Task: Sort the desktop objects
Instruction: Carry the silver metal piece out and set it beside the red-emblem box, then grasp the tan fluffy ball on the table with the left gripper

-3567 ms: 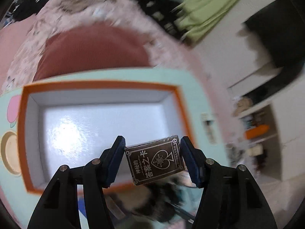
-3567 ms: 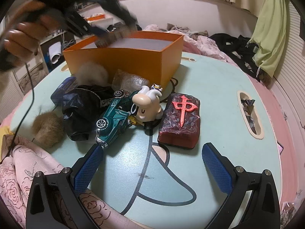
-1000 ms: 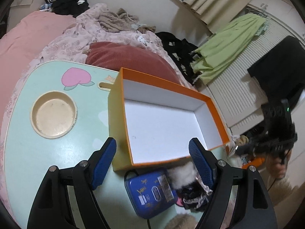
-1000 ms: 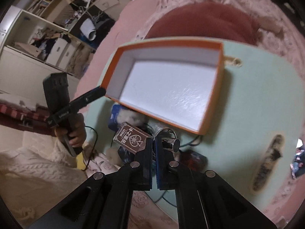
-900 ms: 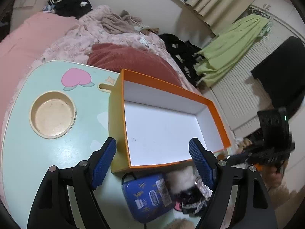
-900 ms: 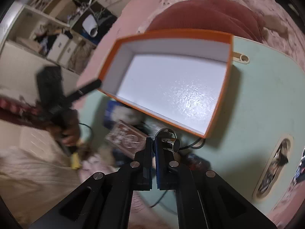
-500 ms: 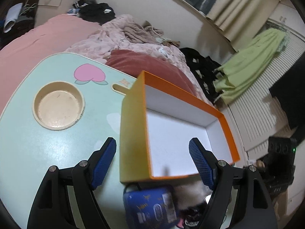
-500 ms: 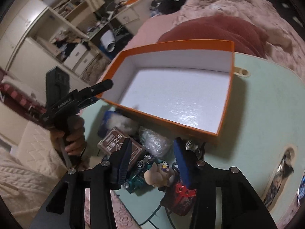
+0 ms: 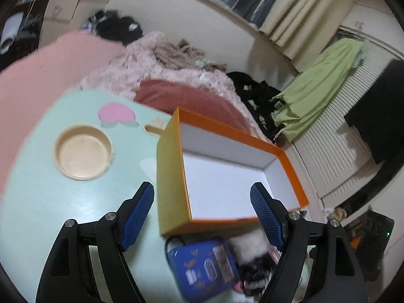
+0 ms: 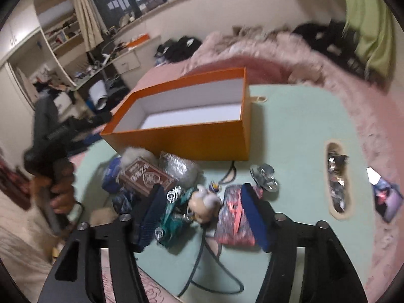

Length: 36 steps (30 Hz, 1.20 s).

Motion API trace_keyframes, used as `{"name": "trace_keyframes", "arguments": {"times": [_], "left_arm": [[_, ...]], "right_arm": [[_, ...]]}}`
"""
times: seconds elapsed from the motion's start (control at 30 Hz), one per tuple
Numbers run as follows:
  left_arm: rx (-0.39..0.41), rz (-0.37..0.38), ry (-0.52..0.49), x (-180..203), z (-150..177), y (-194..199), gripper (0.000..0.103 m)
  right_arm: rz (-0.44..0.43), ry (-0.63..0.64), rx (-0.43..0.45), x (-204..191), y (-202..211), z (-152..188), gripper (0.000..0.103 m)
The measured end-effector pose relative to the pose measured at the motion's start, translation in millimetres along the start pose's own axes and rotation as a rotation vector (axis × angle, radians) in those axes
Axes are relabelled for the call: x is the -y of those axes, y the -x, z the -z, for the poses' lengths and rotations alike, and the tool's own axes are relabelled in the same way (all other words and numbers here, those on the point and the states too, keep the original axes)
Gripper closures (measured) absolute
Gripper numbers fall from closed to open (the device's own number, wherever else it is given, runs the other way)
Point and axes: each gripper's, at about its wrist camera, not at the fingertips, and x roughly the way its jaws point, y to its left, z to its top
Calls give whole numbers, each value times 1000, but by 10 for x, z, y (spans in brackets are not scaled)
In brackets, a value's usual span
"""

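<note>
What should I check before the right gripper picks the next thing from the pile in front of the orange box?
1. Orange box has room: ok, it looks empty.
2. Right gripper free: ok, jaws opening, nothing pressed between them.
3. Left gripper free: ok, open and holding nothing.
4. Target singled out: not ok; green toy car and small figurine both sit between the jaws.
5. Card box sorted: not ok, it lies on the pile outside the orange box.
6. Sharp view: not ok, the right wrist view is blurred.
</note>
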Motion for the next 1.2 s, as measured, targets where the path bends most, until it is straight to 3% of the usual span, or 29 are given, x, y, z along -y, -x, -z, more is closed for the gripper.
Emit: {"name": "trace_keyframes", "arguments": {"times": [0.13,0.37,0.53,0.63,0.67,0.77,0.9,1.03,1.2], "left_arm": [[-14,-2,-84,51,123,305,24],[-139,-6,-247,171,688,653,24],[-212,0,-288,206,1033,651,24],[-253,-50,-320,240,1146,519,24],[-267,-55,-324,239,1170,489,23],[-256,-90,-382,296,1231,431,18],[-252,-198,-503,448,1343,312,12],[-256,-229,-485,428,1304,278,0],[-260,-252,-487,412,1316,266,0]], "right_arm": [[135,66,36,-167,95,299,35],[220,38,41,-87,131,749,32],[244,-1,10,32,71,808,20],[310,37,-20,19,-26,858,10],[334,68,-27,-13,-69,871,0],[319,76,-33,1,-112,893,0],[316,81,-22,28,-124,919,0],[315,84,-20,37,-133,934,0],[310,90,-18,16,-118,939,0]]}}
